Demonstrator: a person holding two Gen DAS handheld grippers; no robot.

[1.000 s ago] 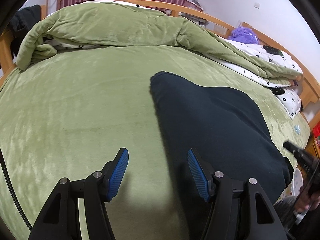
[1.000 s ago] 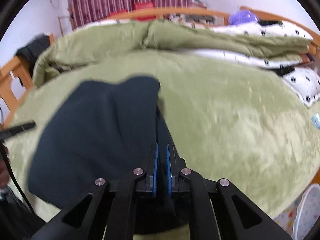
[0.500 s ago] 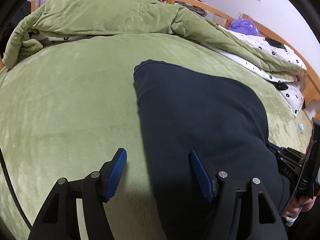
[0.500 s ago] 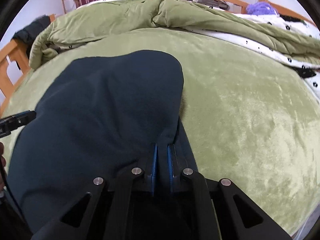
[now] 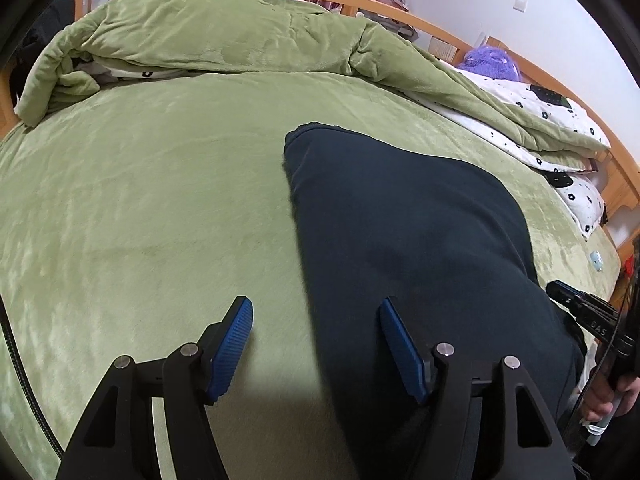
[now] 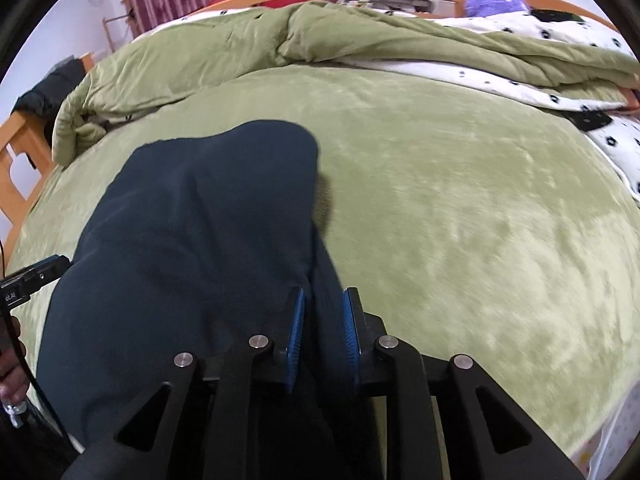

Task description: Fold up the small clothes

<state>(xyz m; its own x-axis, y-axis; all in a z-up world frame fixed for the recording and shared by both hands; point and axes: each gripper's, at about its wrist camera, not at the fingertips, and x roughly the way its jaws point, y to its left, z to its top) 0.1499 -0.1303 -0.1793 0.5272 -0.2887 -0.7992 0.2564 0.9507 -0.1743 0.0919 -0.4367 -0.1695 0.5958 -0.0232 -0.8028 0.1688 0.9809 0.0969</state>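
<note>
Garment: dark navy garment [image 5: 404,232], lying on the green blanket [image 5: 152,208] of the bed, near edge toward the person, far rounded end toward the bunched quilt [image 5: 224,36].
Appearance: soft knit, apparently doubled over; left edge straight, far left corner shows a thick hem; broad shallow wrinkles, no print visible.
Right gripper [image 6: 322,334]: jaws opening, a narrow strip of the garment's right edge between the blue pads; pads appear no longer to press it.
Reason, judged: the edge has been laid down and is being let go.
Left gripper [image 5: 316,346]: spread wide, nothing held; right pad over the garment's left edge, left pad over bare blanket.
Reason, judged: placed to take that edge for 1 more fold.
</note>
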